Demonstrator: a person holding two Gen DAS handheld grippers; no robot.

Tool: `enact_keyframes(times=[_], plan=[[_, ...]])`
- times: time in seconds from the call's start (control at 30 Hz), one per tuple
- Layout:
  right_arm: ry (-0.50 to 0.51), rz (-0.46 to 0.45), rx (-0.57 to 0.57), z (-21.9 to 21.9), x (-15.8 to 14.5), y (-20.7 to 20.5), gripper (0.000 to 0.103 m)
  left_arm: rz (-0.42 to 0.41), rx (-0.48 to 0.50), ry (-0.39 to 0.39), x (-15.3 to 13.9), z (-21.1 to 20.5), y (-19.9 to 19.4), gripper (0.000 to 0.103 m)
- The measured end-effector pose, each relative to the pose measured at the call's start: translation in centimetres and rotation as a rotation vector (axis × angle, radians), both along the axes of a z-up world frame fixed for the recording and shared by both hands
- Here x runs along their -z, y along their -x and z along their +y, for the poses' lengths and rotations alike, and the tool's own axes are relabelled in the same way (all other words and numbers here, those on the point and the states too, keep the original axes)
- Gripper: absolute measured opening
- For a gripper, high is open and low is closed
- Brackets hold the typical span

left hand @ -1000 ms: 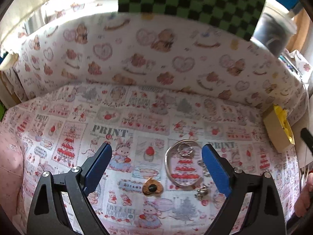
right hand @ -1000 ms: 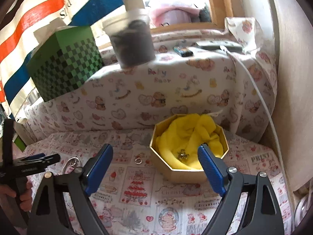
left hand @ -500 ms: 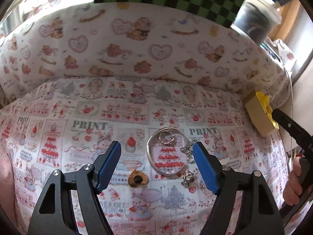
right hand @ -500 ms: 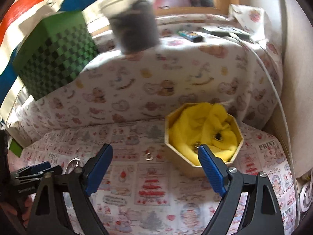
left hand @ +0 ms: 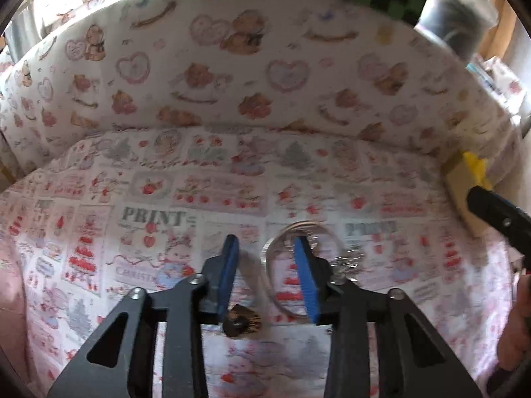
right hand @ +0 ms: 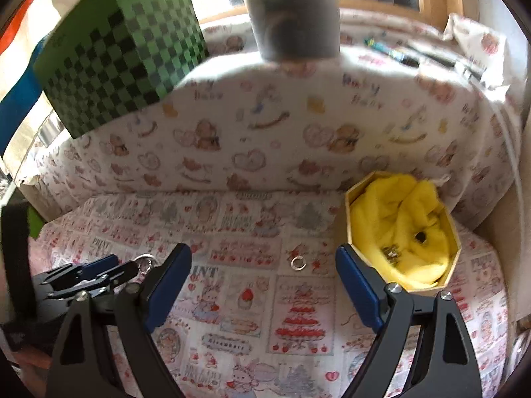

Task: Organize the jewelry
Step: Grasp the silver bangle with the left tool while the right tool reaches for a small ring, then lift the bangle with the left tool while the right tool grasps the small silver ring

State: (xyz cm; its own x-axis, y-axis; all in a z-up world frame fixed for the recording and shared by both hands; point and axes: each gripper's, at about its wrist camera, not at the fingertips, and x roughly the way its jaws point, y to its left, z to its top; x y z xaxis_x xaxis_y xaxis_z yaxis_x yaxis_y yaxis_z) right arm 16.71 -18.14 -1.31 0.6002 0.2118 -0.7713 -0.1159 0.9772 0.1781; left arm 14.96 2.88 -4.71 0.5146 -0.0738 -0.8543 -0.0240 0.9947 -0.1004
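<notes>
My left gripper (left hand: 265, 275) hangs low over the patterned cloth, its jaws partly closed with a gap between the blue pads. The left rim of a silver bangle (left hand: 268, 258) lies between the pads, not clamped. A brown heart-shaped piece (left hand: 241, 322) lies by the left pad's base. Small silver charms (left hand: 350, 260) lie right of the bangle. My right gripper (right hand: 264, 285) is open and empty above the cloth. A small silver ring (right hand: 298, 262) lies between its fingers. The octagonal box (right hand: 348, 219) lined with yellow cloth holds small jewelry pieces (right hand: 393, 252).
A padded wall with bear print (right hand: 265, 132) runs along the back. On it stand a green checkered box (right hand: 116, 53) and a dark plastic cup (right hand: 293, 16). The left gripper also shows in the right wrist view (right hand: 86, 275). The box shows at the right edge of the left wrist view (left hand: 464, 179).
My left gripper has dropped toward the bangle and its jaws have narrowed from wide open to a small gap. My right gripper has swung left, so the box now sits to its right.
</notes>
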Motion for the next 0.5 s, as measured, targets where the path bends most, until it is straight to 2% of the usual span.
enact_keyframes(times=[0.1, 0.13, 0.2, 0.23, 0.37, 0.5], plan=[[0.003, 0.006, 0.01, 0.1, 0.4, -0.1, 0.086, 0.009, -0.003, 0.009, 0.3, 0.3, -0.2, 0.024], [0.01, 0.001, 0.007, 0.2, 0.4, -0.1, 0.086, 0.012, 0.004, 0.0, 0.3, 0.4, -0.2, 0.02], [0.027, -0.007, 0.005, 0.6, 0.4, 0.0, 0.085, 0.011, 0.026, -0.019, 0.5, 0.3, -0.3, 0.006], [0.042, -0.009, 0.004, 0.8, 0.4, -0.1, 0.083, 0.013, 0.026, -0.011, 0.5, 0.3, -0.3, 0.004], [0.109, 0.006, -0.004, 1.6, 0.4, -0.5, 0.074, 0.0, 0.045, -0.014, 0.4, -0.2, -0.4, 0.003], [0.106, 0.04, 0.003, 1.4, 1.0, -1.0, 0.064, -0.069, 0.009, 0.012, -1.3, 0.1, 0.2, 0.003]])
